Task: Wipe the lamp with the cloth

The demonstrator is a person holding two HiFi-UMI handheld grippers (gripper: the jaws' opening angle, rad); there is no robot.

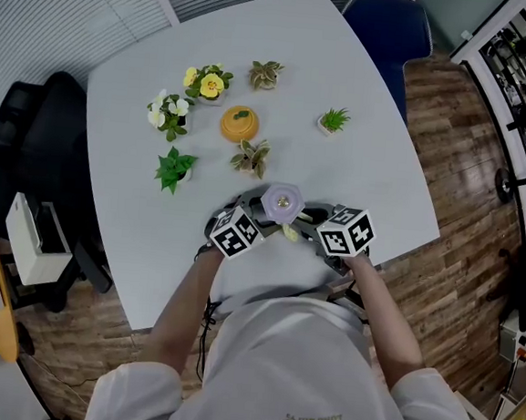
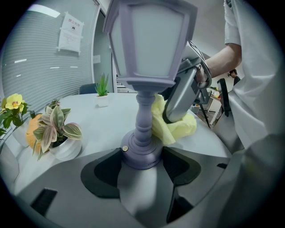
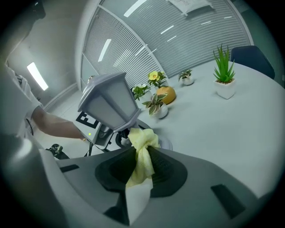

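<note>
A lilac lantern-style lamp stands near the table's front edge. In the left gripper view its round base sits between the jaws of my left gripper, which is shut on it. My right gripper is shut on a yellow cloth, and the bunched cloth presses against the lamp's stem, under the shade. From above, the left gripper is left of the lamp and the right gripper is right of it, with a bit of cloth showing between them.
Small potted plants and flowers ring an orange pot at the middle of the white table. A leafy pot stands close left of the lamp. A blue chair is at the far side.
</note>
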